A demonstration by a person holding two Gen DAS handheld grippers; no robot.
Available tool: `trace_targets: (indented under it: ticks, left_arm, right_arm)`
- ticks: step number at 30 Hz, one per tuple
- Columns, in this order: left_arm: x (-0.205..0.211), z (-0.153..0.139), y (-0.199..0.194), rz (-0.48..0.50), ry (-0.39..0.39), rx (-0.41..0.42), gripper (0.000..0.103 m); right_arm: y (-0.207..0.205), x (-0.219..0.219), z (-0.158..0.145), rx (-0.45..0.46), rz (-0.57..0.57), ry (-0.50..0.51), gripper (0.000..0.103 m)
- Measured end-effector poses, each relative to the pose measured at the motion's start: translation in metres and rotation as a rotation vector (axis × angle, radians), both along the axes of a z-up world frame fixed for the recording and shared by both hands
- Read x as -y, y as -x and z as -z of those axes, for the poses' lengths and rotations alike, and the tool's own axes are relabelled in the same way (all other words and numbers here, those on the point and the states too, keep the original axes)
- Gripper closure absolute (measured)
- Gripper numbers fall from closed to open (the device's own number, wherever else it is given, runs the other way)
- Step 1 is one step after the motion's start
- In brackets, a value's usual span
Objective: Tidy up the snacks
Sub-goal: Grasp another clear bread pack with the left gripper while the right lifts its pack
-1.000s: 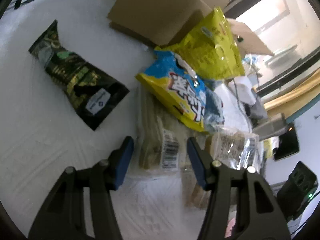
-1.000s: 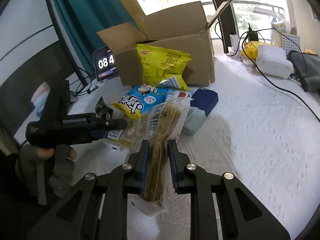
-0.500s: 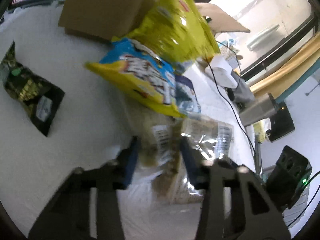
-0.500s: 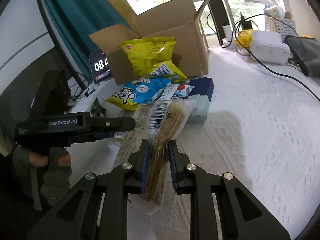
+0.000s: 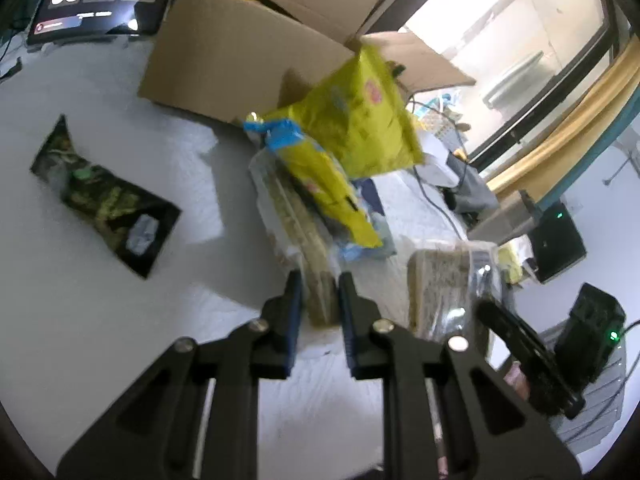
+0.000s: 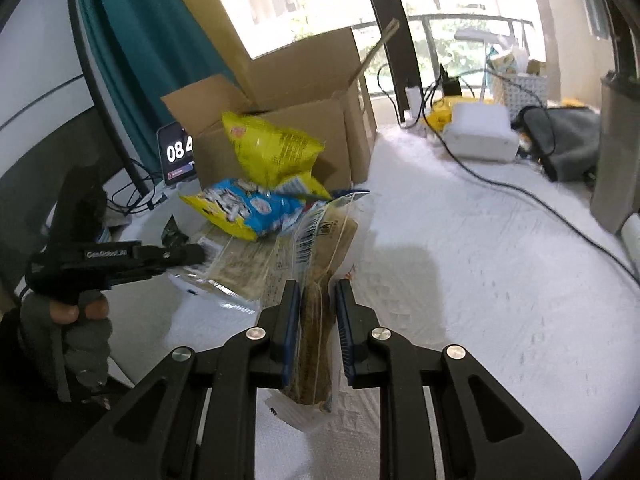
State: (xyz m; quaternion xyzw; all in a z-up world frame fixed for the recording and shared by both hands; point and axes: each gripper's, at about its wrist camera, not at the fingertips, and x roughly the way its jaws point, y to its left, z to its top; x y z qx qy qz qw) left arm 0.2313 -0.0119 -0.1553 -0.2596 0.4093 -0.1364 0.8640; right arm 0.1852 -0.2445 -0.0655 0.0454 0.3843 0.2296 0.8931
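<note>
From the left wrist we see our left gripper [image 5: 318, 300] with its jaws closing on the near end of a clear cracker pack [image 5: 296, 232], which sits between the blue pads; motion blur smears its label. Lying over that pack, beyond the jaws, are a blue-and-yellow snack bag [image 5: 320, 184] and a yellow chip bag [image 5: 360, 128], the latter leaning against an open cardboard box [image 5: 240, 48] farther off. Left of the jaws, apart from the pile, a dark green packet [image 5: 108, 200] lies flat on the white cloth [image 5: 100, 340]. To the right, a second clear pack [image 5: 444, 284] is partly hidden by a black tool.

From the right wrist, our right gripper [image 6: 316, 320] pinches a long clear biscuit pack [image 6: 320, 280] tightly, its near end cut off behind the fingers. Ahead and left of the jaws sits the same pile before the box [image 6: 280, 92]. Further left, our left hand [image 6: 76, 316] holds its gripper, whose tips disappear among the wrappers. A clock [image 6: 178, 152] is half hidden by the box.
</note>
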Motion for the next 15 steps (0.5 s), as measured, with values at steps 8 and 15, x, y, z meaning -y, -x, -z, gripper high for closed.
trace_targets:
  ticks: [8, 15]
  left_arm:
    - [-0.039, -0.039, 0.044, -0.051, -0.053, 0.125, 0.085]
    - [-0.065, -0.066, 0.057, -0.099, -0.118, 0.217, 0.085]
  right_arm:
    - [-0.001, -0.027, -0.022, 0.050, -0.046, 0.001, 0.084]
    - [-0.013, -0.049, -0.044, 0.098, -0.077, -0.002, 0.084]
